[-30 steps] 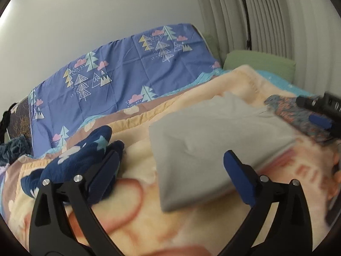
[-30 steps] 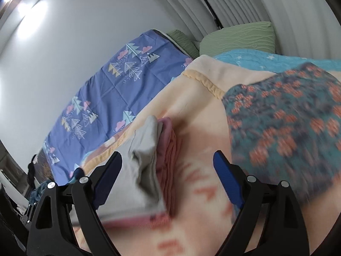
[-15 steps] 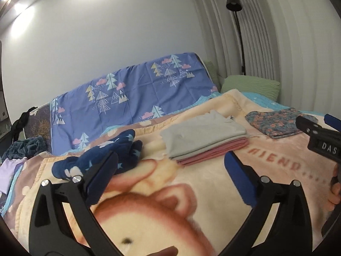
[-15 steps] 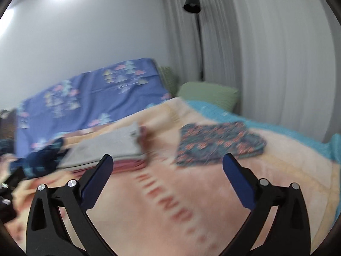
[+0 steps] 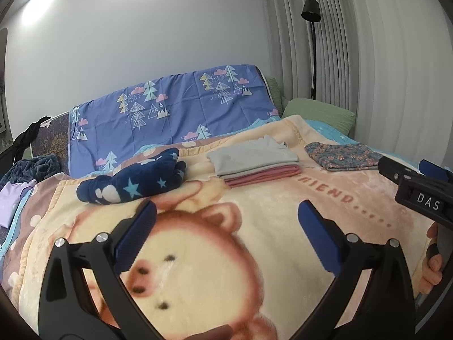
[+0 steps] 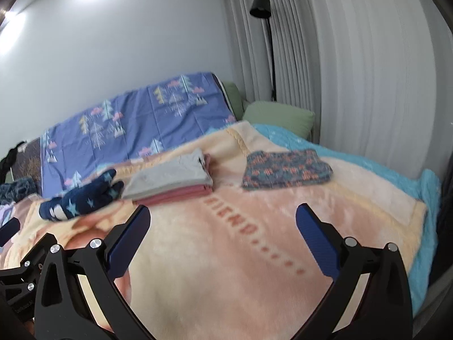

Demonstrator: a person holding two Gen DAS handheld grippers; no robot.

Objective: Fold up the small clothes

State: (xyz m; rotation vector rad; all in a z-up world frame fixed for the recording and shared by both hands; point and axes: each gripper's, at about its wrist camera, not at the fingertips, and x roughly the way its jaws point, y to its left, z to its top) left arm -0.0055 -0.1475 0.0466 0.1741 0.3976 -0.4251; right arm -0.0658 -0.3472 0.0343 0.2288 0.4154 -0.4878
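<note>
A folded grey garment (image 5: 252,160) lies on top of a folded pink one (image 5: 263,176) in a neat stack on the bear-print blanket (image 5: 198,269); the stack also shows in the right wrist view (image 6: 172,180). A folded floral garment (image 5: 344,155) (image 6: 286,169) lies to its right. A crumpled navy star-print garment (image 5: 136,180) (image 6: 82,197) lies to its left. My left gripper (image 5: 226,226) is open and empty, well back from the stack. My right gripper (image 6: 223,228) is open and empty, also held back above the blanket.
A blue tree-print sheet (image 5: 170,113) covers the headboard side. A green pillow (image 5: 320,112) and a black floor lamp (image 5: 311,42) stand by the curtain at the right. More clothes (image 5: 31,167) lie at the far left. The right gripper's body (image 5: 419,195) shows at the right edge.
Both grippers have pulled back and up from the stack; the clothes now look far away. The grey garment stays folded on the pink one.
</note>
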